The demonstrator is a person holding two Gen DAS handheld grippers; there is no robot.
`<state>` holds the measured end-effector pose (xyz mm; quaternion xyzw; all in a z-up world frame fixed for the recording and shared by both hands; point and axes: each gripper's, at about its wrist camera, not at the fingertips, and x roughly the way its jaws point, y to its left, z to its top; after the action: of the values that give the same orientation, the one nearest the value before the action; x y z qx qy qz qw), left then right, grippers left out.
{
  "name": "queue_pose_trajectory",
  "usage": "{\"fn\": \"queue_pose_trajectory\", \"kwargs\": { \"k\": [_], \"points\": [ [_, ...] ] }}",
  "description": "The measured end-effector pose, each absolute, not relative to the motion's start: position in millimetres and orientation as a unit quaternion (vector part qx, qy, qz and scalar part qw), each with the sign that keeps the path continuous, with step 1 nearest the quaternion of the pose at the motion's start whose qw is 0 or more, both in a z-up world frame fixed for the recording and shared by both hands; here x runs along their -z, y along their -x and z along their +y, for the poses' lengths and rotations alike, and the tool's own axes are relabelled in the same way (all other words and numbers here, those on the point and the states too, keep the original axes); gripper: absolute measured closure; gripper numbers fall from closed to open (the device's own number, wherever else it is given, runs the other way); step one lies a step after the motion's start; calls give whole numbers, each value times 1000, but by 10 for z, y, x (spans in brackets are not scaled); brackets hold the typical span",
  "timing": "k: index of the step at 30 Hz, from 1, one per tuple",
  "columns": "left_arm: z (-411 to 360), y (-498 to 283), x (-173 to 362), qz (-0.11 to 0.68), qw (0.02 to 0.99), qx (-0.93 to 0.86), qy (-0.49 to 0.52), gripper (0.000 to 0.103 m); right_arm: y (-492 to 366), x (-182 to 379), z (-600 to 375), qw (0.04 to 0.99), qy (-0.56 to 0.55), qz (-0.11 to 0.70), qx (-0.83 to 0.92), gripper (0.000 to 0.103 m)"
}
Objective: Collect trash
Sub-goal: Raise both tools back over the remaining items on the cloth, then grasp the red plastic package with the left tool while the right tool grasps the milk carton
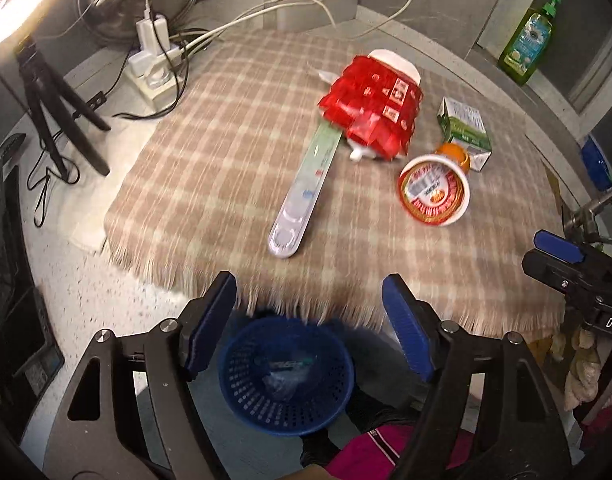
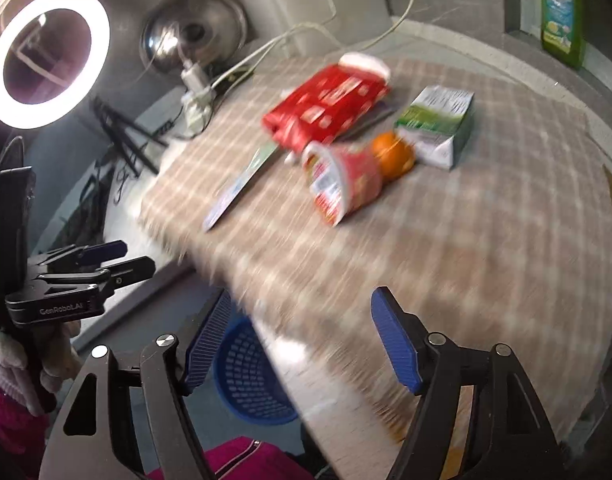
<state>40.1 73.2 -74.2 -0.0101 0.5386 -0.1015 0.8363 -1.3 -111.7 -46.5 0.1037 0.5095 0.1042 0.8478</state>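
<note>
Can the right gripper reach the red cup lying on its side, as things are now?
Probably yes: the right gripper is open and empty, and only bare checked cloth lies between it and the red cup.

The left gripper [image 2: 118, 264], seen at the left edge of the right wrist view, bears "GenRobot.AI" on its black body. In the left wrist view the right gripper [image 1: 554, 256], at the right edge, shows the letters "DAS". Package prints are too blurred to read.

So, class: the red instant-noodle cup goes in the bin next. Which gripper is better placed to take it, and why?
Probably the right gripper: open, empty, and the noodle cup lies near the middle of its view. The left gripper, also open, sees it off to its right.
</note>
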Motion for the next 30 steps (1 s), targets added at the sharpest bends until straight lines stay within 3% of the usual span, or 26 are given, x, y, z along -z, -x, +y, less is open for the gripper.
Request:
{"fn": "queue_pose_trajectory", "kwargs": {
  "k": [14, 30],
  "points": [
    [427, -1442, 753, 563, 818, 102, 62, 25, -790, 532, -1936, 841, -163, 512, -70, 30],
    [551, -2265, 1202, 605, 774, 82, 167, 25, -1559, 1030, -2206, 792, -236, 560, -55, 30]
  ]
}}
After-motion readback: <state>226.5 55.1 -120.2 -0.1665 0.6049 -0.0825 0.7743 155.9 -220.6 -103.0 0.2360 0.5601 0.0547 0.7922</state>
